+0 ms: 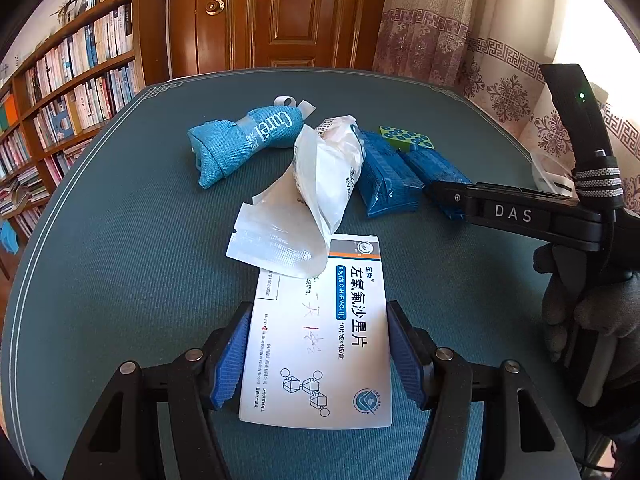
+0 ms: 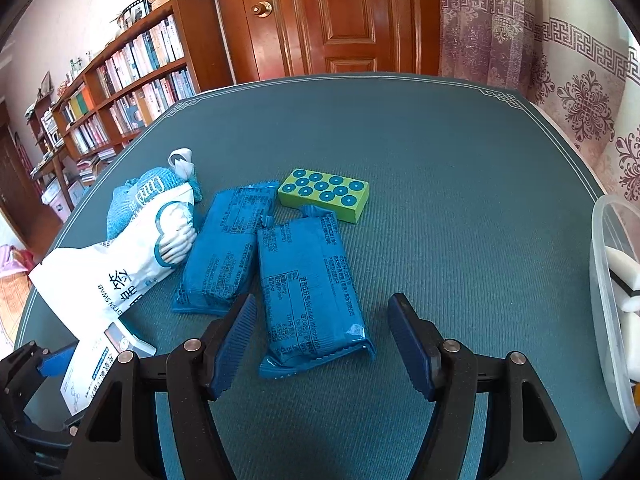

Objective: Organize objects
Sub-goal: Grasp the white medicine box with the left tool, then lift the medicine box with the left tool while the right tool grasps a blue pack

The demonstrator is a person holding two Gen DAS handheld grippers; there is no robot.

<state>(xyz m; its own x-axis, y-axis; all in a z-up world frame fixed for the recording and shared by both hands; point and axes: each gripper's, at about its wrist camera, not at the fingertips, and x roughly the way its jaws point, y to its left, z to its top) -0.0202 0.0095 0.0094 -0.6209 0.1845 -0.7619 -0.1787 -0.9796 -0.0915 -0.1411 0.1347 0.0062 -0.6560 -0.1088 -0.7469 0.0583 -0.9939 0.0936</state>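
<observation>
A white medicine box (image 1: 320, 344) lies on the teal table between the blue pads of my left gripper (image 1: 320, 354); the pads sit against both its long sides. A white cotton swab bag (image 1: 320, 184) overlaps the box's far end. Beyond lie a blue Curel pouch (image 1: 244, 140), two blue snack packs (image 1: 384, 176) and a green dotted block (image 1: 406, 138). My right gripper (image 2: 322, 346) is open over the near end of one blue pack (image 2: 310, 288); the other pack (image 2: 224, 248), the green block (image 2: 324, 194), the swab bag (image 2: 132, 264) and the box (image 2: 86, 376) show there too.
A clear plastic container (image 2: 608, 308) holding white items stands at the table's right edge. A bookshelf (image 1: 68, 92) lines the left wall, a wooden door (image 1: 288, 12) stands behind the table, and curtains (image 1: 480, 52) hang at the right.
</observation>
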